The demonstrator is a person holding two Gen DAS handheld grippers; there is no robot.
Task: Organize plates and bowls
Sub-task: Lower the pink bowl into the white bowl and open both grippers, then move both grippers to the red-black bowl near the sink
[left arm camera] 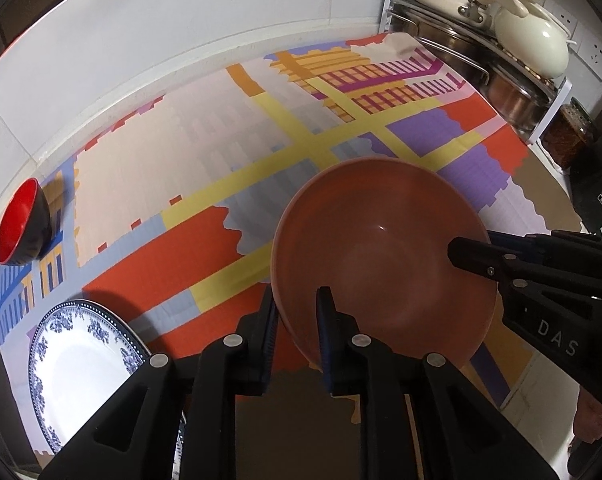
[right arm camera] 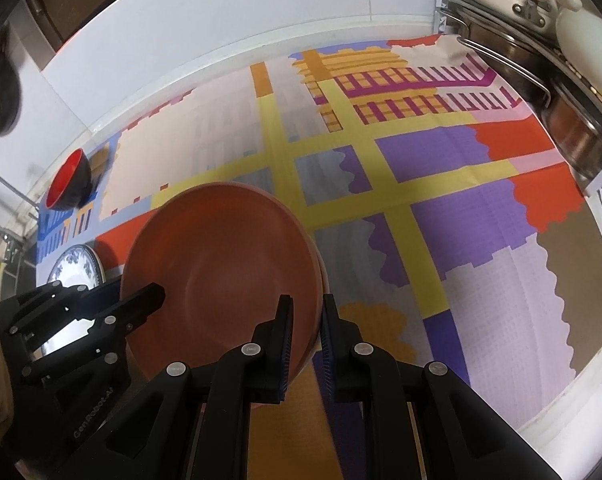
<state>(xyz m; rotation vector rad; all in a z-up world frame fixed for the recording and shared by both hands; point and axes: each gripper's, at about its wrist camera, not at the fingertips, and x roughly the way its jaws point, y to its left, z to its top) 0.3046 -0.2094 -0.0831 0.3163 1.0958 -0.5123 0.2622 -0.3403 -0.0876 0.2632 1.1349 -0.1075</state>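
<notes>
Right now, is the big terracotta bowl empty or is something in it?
Empty. The terracotta bowl shows a bare, smooth inside in both wrist views, with only a small glint of light at its bottom.

Counted in the left wrist view: one large terracotta bowl [left arm camera: 385, 256] at centre; one small bowl, red inside and black outside [left arm camera: 23, 224], at the left edge; at least one blue-and-white patterned plate [left arm camera: 81, 364] at lower left; one patterned cloth [left arm camera: 173, 152] underneath. Several stacked pots [left arm camera: 497, 32] at upper right, exact number unclear.
</notes>
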